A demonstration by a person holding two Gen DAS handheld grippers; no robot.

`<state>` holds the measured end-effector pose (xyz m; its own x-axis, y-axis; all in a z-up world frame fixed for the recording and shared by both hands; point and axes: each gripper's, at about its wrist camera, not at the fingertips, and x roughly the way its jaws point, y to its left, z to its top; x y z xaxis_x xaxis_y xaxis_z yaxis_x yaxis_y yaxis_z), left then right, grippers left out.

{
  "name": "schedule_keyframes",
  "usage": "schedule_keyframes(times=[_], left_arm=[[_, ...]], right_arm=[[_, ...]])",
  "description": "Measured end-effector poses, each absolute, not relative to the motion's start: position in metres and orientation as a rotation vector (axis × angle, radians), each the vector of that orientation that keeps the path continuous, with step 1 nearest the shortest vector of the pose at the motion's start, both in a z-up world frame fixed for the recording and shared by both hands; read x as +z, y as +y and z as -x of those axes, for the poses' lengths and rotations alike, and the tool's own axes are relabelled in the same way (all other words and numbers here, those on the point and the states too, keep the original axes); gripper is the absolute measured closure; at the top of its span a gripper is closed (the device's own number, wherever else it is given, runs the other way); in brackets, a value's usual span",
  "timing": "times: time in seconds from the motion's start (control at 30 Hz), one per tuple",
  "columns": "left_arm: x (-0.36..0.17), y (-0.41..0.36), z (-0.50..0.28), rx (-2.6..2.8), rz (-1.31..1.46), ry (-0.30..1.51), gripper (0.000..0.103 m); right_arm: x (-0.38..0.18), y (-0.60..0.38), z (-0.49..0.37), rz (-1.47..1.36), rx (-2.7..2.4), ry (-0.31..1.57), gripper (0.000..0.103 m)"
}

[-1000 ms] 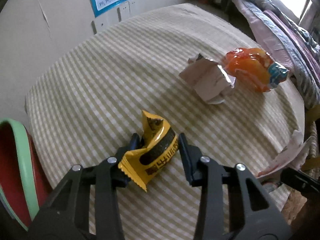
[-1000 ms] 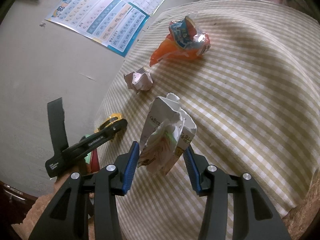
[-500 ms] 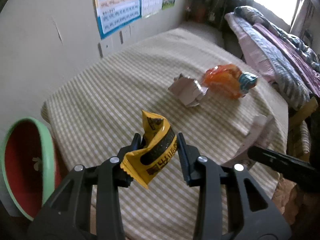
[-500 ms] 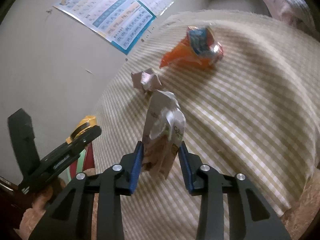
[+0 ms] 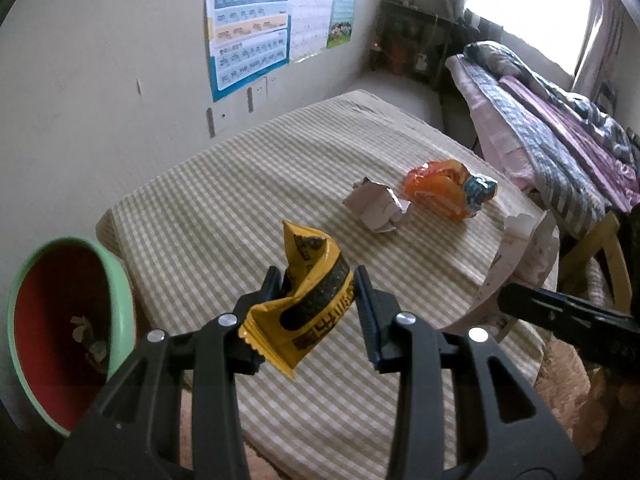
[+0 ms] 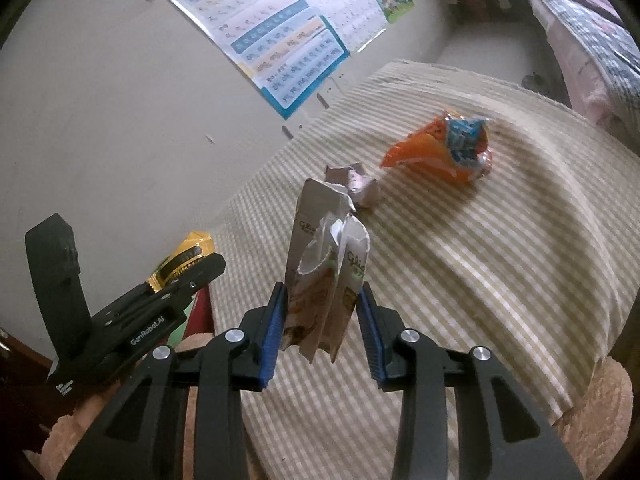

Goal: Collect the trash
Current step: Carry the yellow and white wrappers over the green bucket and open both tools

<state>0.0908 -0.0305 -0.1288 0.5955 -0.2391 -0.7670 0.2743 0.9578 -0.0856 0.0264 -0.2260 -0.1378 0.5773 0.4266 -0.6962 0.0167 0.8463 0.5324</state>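
Observation:
My left gripper [image 5: 316, 292] is shut on a crumpled yellow wrapper [image 5: 310, 300], held above the checked tablecloth [image 5: 224, 200]. My right gripper [image 6: 322, 312] is shut on a torn white carton [image 6: 326, 276], lifted off the cloth; this carton [image 5: 516, 264] shows at the right in the left wrist view. On the cloth farther off lie a crumpled paper ball [image 5: 378, 208] and an orange snack bag [image 5: 448, 188]. The paper ball [image 6: 356, 182] and orange bag [image 6: 448, 148] also show in the right wrist view, where the left gripper [image 6: 208, 262] with the yellow wrapper [image 6: 184, 254] sits at the left.
A round bin [image 5: 120, 304] with a green rim and red inside stands at the table's left edge, scraps at its bottom. Posters [image 5: 248, 32] hang on the wall behind. A bed with striped blankets [image 5: 560, 136] is at the right, and a wooden chair [image 5: 600, 248] by the table.
Both grippers have risen from the cloth with their trash. The right jaws closed tighter on the carton. The bin has come further into the left wrist view.

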Motion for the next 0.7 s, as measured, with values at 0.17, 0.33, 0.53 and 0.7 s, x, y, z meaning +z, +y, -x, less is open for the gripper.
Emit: schedule_keyframes(times=[0.17,0.33,0.53,0.7], left_arm=[[-0.119,-0.011,-0.085,-0.275,-0.016,0.854,0.068],[-0.115,0.003,-0.079,-0.251,-0.008,0.842,0.067],[-0.117,0.018,-0.075,-0.232,0.013,0.848,0.067],[-0.114,0.026,-0.073,-0.223,0.023,0.837,0.067]], right_arm=[[-0.127,-0.213,-0.027,-0.496,0.276,0.925,0.068],[-0.121,-0.195,-0.027,-0.460,0.311,0.925,0.068],[-0.115,-0.176,-0.026,-0.412,0.340,0.926,0.068],[-0.110,-0.172,-0.023,-0.395,0.348,0.914,0.068]])
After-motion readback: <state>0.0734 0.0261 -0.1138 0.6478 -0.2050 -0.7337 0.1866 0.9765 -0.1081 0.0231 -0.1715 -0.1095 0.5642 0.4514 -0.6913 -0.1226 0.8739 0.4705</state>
